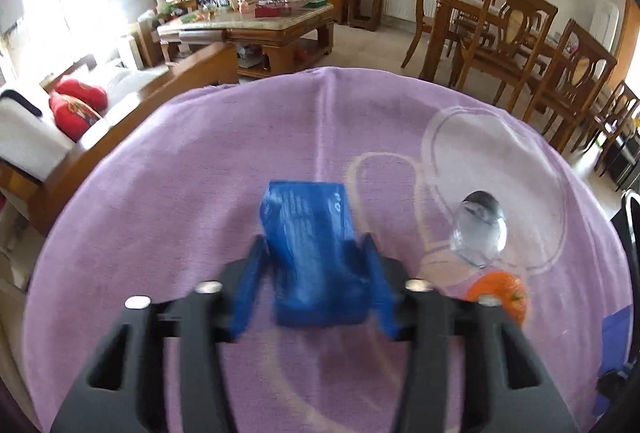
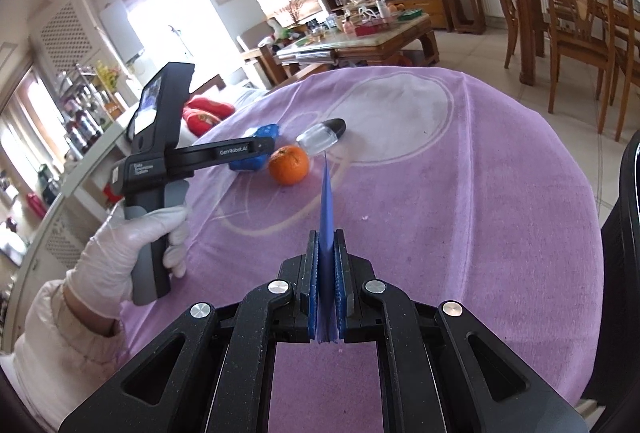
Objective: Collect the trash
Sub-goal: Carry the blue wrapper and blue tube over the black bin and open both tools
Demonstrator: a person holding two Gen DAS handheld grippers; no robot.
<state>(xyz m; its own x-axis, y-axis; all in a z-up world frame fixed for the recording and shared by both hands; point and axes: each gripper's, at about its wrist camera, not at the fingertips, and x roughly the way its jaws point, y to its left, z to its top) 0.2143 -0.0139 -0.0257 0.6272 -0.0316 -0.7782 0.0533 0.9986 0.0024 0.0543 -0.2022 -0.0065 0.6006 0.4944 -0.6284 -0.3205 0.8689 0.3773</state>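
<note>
My left gripper [image 1: 314, 253] is shut on a crumpled blue wrapper [image 1: 310, 229] and holds it just above the purple tablecloth [image 1: 160, 233]; the wrapper also shows in the right wrist view [image 2: 262, 135] at the left gripper's tip [image 2: 256, 149]. My right gripper [image 2: 327, 237] is shut on the edge of a thin blue-purple bag [image 2: 327, 201], which stands up edge-on between the pads. An orange [image 2: 289, 165] and a clear plastic cup with a dark lid [image 2: 322, 135] lie on the cloth right of the wrapper; both show in the left wrist view, the cup [image 1: 480, 229] and orange [image 1: 502, 291].
The round table drops off all around. A sofa with red cushions [image 1: 76, 105] stands to the left. A cluttered coffee table [image 1: 248, 21] and a TV are behind. Wooden dining chairs [image 1: 532, 57] stand to the right. A dark chair back [image 2: 624, 233] is at the right edge.
</note>
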